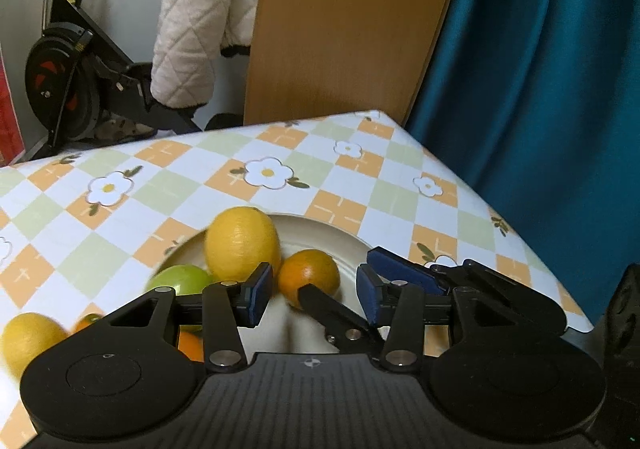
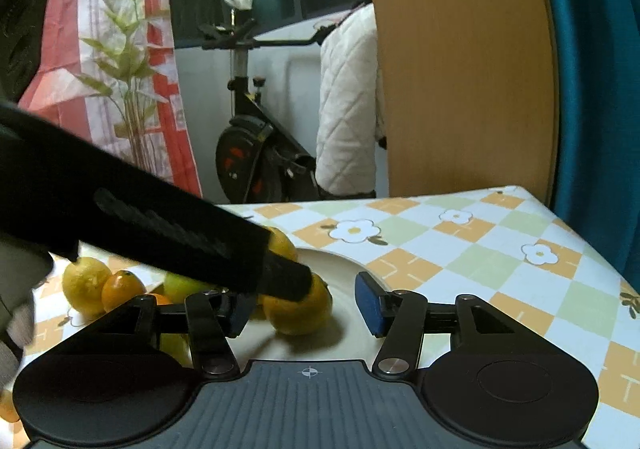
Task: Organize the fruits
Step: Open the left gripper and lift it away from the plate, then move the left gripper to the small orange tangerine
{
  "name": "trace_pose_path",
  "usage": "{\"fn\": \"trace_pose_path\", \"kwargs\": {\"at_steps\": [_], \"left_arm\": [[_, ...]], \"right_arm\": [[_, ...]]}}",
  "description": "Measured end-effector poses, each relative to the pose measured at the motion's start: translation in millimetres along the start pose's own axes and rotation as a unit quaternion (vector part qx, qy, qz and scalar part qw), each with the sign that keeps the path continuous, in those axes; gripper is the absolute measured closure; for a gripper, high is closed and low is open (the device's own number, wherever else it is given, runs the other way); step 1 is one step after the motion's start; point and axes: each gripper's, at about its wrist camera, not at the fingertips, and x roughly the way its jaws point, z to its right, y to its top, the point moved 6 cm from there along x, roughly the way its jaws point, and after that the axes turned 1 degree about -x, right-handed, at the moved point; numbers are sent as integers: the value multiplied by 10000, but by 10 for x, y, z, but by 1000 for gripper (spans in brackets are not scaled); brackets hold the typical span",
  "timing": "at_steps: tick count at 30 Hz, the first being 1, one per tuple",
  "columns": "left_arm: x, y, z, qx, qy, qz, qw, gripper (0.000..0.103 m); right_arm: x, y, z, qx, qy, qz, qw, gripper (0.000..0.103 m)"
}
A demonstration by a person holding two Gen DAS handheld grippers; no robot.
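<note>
Your left gripper (image 1: pixel 314 291) hangs over the plate (image 1: pixel 320 235), its jaws released and gripping nothing. An orange (image 1: pixel 309 276) lies on the plate between its blue pads, touching a large lemon (image 1: pixel 242 243) behind it, and a green fruit (image 1: pixel 180 279) rests at the plate's left rim. Another lemon (image 1: pixel 28 337) and a small orange (image 1: pixel 86 321) sit off the plate, toward the table's left edge. Your right gripper (image 2: pixel 306 309) also hovers over the plate, jaws spread wide and gripping nothing. In the right wrist view the left gripper's black body crosses in front, partly hiding the orange. The plate stands near the table's far right corner.
</note>
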Motion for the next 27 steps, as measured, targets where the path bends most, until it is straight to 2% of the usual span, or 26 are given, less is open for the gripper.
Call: {"fn": "trace_pose_path", "kwargs": {"at_steps": [7, 15, 22, 27], "left_arm": [[-438, -119, -313, -381, 42, 224, 9990, 54], [-961, -475, -910, -1089, 529, 404, 9918, 54], [-1152, -752, -1160, -1558, 685, 472, 9843, 54], [-1167, -849, -1175, -1511, 660, 471, 9852, 54]], "right_arm": [[-143, -28, -89, -116, 47, 127, 9998, 53], [-361, -97, -234, -202, 132, 249, 9994, 54], [-519, -180, -597, -555, 331, 230, 9976, 55], [-589, -273, -923, -885, 556, 56, 9945, 57]]}}
